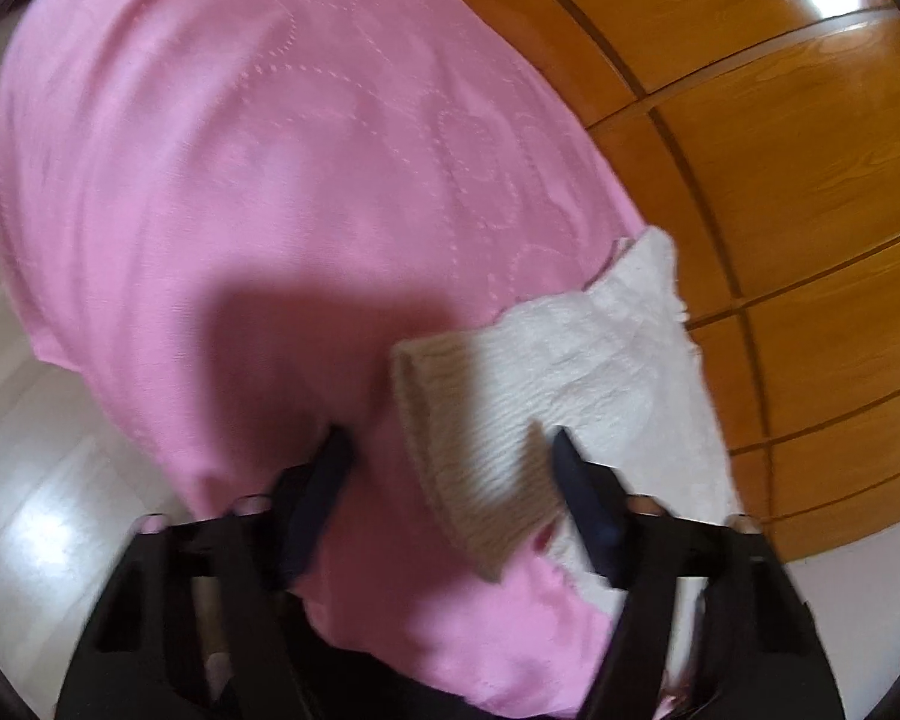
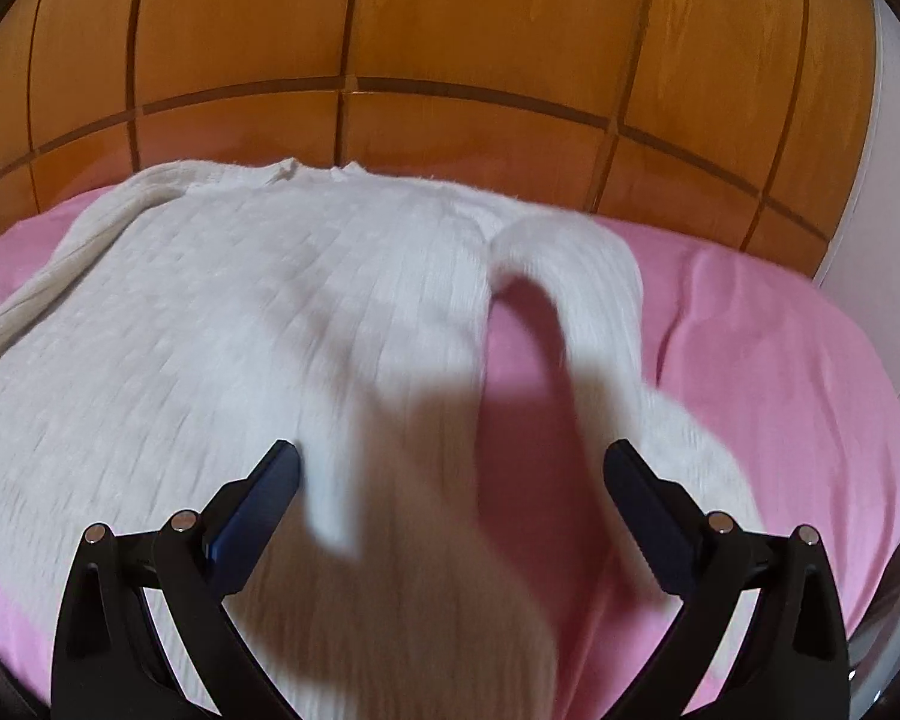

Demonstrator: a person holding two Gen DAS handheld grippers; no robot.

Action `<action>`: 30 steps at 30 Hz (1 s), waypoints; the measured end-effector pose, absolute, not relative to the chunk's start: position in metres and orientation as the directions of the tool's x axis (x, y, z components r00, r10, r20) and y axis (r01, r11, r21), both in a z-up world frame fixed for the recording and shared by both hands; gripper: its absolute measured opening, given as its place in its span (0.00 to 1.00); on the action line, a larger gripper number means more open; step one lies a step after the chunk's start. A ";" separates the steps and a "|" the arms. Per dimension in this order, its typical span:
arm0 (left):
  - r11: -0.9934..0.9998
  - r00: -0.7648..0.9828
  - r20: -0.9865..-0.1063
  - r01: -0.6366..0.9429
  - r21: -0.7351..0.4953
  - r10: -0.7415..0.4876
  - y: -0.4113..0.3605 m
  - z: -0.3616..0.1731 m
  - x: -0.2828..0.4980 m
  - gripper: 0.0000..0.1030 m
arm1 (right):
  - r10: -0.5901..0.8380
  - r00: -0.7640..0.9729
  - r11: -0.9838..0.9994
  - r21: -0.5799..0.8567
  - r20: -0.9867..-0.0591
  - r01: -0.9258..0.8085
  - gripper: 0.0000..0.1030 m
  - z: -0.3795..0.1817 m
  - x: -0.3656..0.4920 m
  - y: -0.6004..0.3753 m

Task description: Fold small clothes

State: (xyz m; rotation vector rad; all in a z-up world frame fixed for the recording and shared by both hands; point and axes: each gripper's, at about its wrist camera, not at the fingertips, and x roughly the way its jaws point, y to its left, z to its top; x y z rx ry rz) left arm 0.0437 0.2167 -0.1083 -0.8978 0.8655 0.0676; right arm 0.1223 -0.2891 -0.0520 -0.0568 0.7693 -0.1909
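Note:
A white ribbed knit sweater (image 2: 222, 312) lies flat on a pink cloth (image 2: 780, 372). Its right sleeve (image 2: 594, 312) curves down beside the body, leaving a gap of pink between them. My right gripper (image 2: 450, 462) is open above the sweater's lower right part, with the sleeve end between its fingers. In the left wrist view the sweater's ribbed hem (image 1: 480, 450) and part of its body (image 1: 618, 360) lie at the right. My left gripper (image 1: 447, 441) is open, its fingers either side of the hem edge, not closed on it.
The pink cloth (image 1: 240, 180) covers a raised surface. An orange wooden panelled wall (image 2: 450, 30) stands right behind it and also shows in the left wrist view (image 1: 780, 120). Pale floor (image 1: 24, 480) lies below at the left.

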 end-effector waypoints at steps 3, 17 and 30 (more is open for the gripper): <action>0.691 0.664 -0.702 -0.383 -0.613 -0.255 0.210 -0.101 0.042 0.41 | -0.192 0.709 0.981 -0.119 -0.679 0.152 0.98 -0.052 0.138 -0.296; 0.859 0.623 -0.762 -0.280 -0.429 -0.177 0.178 -0.086 0.083 0.06 | 0.009 0.718 0.994 0.084 -0.696 0.068 0.98 -0.072 0.143 -0.322; 0.876 0.684 -0.701 -0.447 -0.183 0.202 0.291 -0.005 0.144 0.05 | 0.050 0.732 0.987 0.145 -0.680 0.067 0.98 -0.071 0.139 -0.327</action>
